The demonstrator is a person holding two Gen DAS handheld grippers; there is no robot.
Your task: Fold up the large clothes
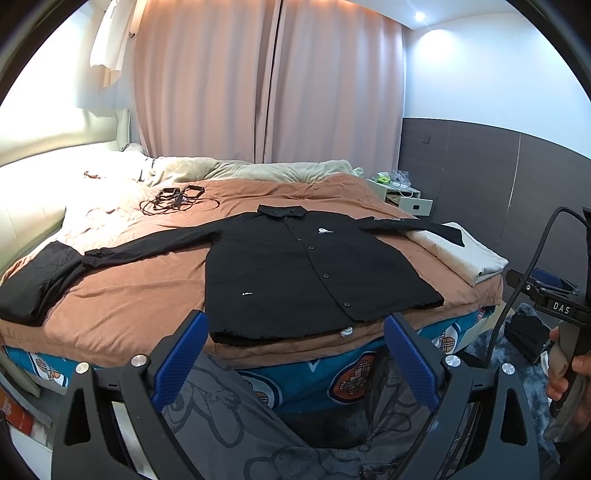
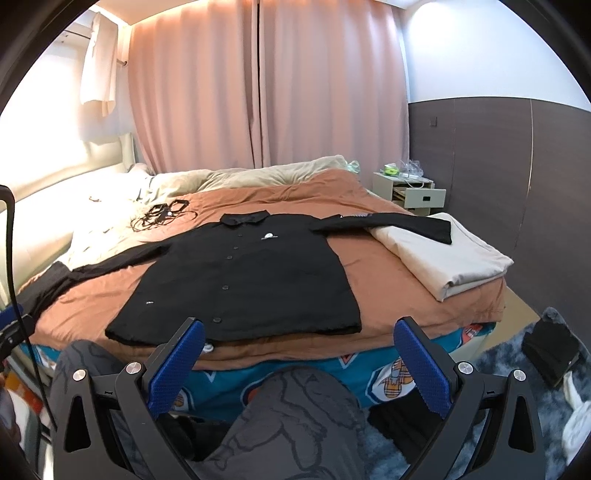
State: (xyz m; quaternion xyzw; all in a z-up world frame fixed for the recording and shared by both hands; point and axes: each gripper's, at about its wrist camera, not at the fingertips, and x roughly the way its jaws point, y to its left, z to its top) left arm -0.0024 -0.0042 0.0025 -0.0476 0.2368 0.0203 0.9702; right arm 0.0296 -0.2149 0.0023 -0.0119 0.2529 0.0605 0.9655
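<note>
A rust-brown quilt (image 1: 147,291) is covering the bed, and a black button-front jacket (image 1: 295,273) is lying flat on it near the foot edge, sleeves spread wide, small white logos too small to read. A folded cream sheet (image 2: 443,254) is sitting under its one sleeve. The left gripper (image 1: 295,365) and right gripper (image 2: 299,369) are hovering released, blue textured pads (image 1: 181,362) apart. "DAS" is showing on the right handle (image 1: 561,308).

Room bright, warm. Ceiling spotlight (image 1: 420,16) flares on the white wall; cove light washes the curtains (image 1: 266,81) from above. Left headboard (image 1: 48,129) blown out to near white in both views. Strong fisheye bending, black vignette at corners. Bed sharp; black jacket (image 2: 243,280) loses fold detail.
</note>
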